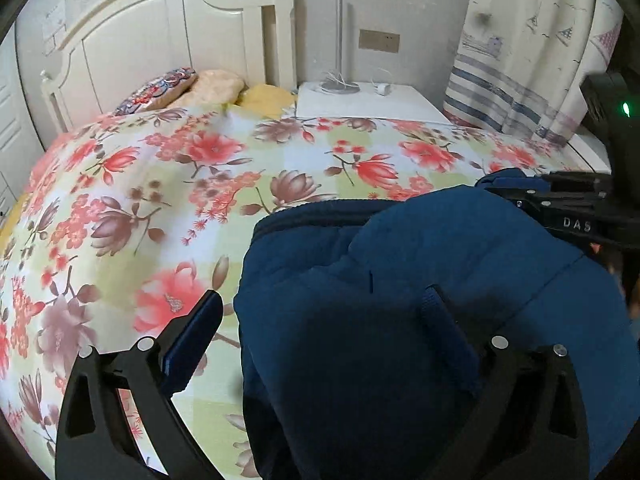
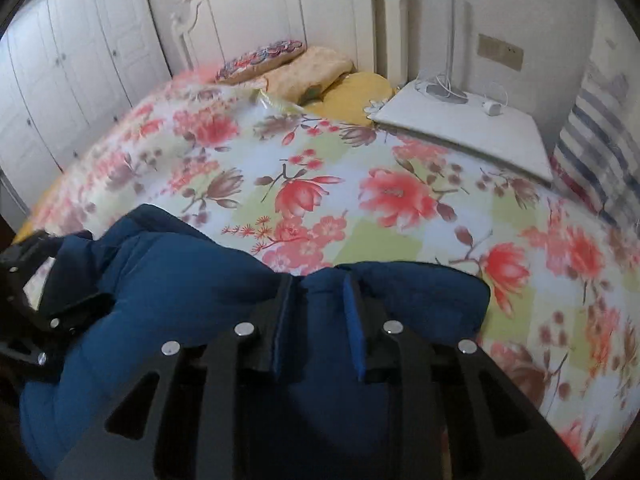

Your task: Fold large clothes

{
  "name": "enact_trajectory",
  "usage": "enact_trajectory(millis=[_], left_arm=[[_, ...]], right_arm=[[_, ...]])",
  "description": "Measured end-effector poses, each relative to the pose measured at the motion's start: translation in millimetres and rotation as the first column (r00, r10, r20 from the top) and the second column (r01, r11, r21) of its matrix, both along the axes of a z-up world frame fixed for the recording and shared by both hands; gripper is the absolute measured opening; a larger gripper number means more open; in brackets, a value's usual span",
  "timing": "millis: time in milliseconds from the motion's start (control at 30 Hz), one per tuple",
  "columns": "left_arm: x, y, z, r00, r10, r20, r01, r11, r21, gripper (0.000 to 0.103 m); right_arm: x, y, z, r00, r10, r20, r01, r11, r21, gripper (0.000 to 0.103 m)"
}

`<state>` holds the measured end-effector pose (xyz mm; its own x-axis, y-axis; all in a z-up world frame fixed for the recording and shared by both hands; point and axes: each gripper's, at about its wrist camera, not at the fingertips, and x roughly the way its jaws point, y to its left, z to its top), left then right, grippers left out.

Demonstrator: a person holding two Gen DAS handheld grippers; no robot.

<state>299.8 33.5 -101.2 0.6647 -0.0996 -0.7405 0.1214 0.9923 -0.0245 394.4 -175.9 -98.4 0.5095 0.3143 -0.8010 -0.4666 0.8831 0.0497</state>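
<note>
A dark blue padded garment point(image 1: 400, 280) lies bunched on the near part of the flowered bedspread point(image 1: 180, 184). My left gripper point(image 1: 320, 308) stands wide open over the garment's left edge: one finger hangs above the bedspread and the other lies over the blue cloth. My right gripper point(image 2: 320, 292) is shut on a fold of the garment point(image 2: 180, 280), with blue fabric pinched between its pads. In the left wrist view the right gripper point(image 1: 504, 188) reaches in from the right and grips the garment's far right corner. The left gripper point(image 2: 60, 300) shows at the left edge of the right wrist view.
Pillows point(image 1: 216, 84) lie against a white headboard point(image 1: 168, 20) at the far end. A white nightstand point(image 2: 460, 120) with a lamp base and a cable stands to the right. A striped curtain point(image 1: 520, 60) hangs beyond it. White wardrobe doors point(image 2: 72, 80) line the left wall.
</note>
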Motion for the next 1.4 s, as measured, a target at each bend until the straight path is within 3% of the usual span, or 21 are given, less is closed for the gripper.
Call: enact_trajectory(millis=[167,233,367,433,567,667,767,833,933,1000,1033,1100,1167,1200,1233,1300,1333,1400], left_arm=[[-4,1,-3,1.0,0.009,0.017,-0.009,1.0,-0.016,0.099],[-6,1,-3,1.0,0.008,0.024,-0.008,1.0,-0.014,0.099],[-7,1,-4,0.999,0.007,0.033,-0.007,1.0,-0.015,0.099],[-7,1,-4,1.0,0.006,0.03,-0.005,1.0,-0.021,0.099],[-7,2,-5,0.999,0.008,0.032,-0.008,1.0,-0.027,0.099],[-5,5,-6,1.0,0.017,0.023,-0.016,0.999,-0.038,0.099],[-4,7,-7,1.0,0.011,0.016,-0.01,0.999,-0.053,0.099],[-5,5,-7,1.0,0.011,0.022,-0.01,0.999,-0.047,0.099],[-5,4,-8,1.0,0.011,0.022,-0.01,0.999,-0.049,0.099],[-6,4,-8,1.0,0.012,0.022,-0.01,0.999,-0.048,0.099],[-6,4,-8,1.0,0.012,0.022,-0.011,0.999,-0.049,0.099],[-5,5,-8,1.0,0.018,0.018,-0.018,0.999,-0.05,0.099],[-5,6,-9,1.0,0.01,0.003,-0.009,0.998,-0.067,0.099],[-6,10,-9,1.0,0.0,-0.004,0.0,0.996,-0.088,0.099],[-7,17,-9,1.0,-0.012,-0.016,0.009,0.991,-0.132,0.099],[-17,41,-7,0.999,-0.005,-0.054,-0.009,0.97,-0.241,0.099],[-25,55,-6,0.998,-0.004,-0.066,-0.016,0.952,-0.304,0.099],[-44,82,-8,0.996,-0.034,-0.087,-0.007,0.901,-0.433,0.099]], right_arm=[[-7,2,1,0.999,0.011,0.031,-0.01,0.999,-0.032,0.026],[-13,4,16,0.998,0.011,0.068,-0.006,0.997,-0.079,0.026],[-14,-31,61,0.977,-0.131,0.168,0.118,0.989,0.085,0.026],[-6,-43,61,0.973,-0.182,0.141,0.166,0.98,0.114,0.027],[10,-27,16,0.99,-0.141,0.028,0.142,0.99,-0.022,0.027],[11,-22,0,0.987,-0.155,0.044,0.155,0.988,-0.001,0.027],[13,-13,12,0.989,-0.147,0.031,0.15,0.984,-0.096,0.027],[2,-6,34,0.984,-0.141,0.112,0.157,0.977,-0.146,0.028],[-18,2,59,0.986,-0.096,0.136,0.1,0.995,-0.02,0.035],[-26,24,49,0.992,-0.023,0.12,0.035,0.994,-0.099,0.038],[-26,40,29,0.996,0.019,0.087,-0.003,0.983,-0.184,0.04],[-29,56,6,0.993,0.035,0.115,-0.001,0.958,-0.285,0.04],[-30,54,13,0.994,0.021,0.112,0.011,0.961,-0.275,0.041],[-32,48,22,0.994,-0.001,0.106,0.026,0.973,-0.231,0.047],[-39,39,32,0.995,-0.033,0.099,0.049,0.985,-0.165,0.071],[-62,19,48,0.992,-0.077,0.096,0.08,0.996,-0.03,0.101],[-83,2,57,0.991,-0.086,0.103,0.08,0.995,0.066,0.1],[-111,-26,61,0.991,-0.113,0.075,0.099,0.981,0.165,0.1]])
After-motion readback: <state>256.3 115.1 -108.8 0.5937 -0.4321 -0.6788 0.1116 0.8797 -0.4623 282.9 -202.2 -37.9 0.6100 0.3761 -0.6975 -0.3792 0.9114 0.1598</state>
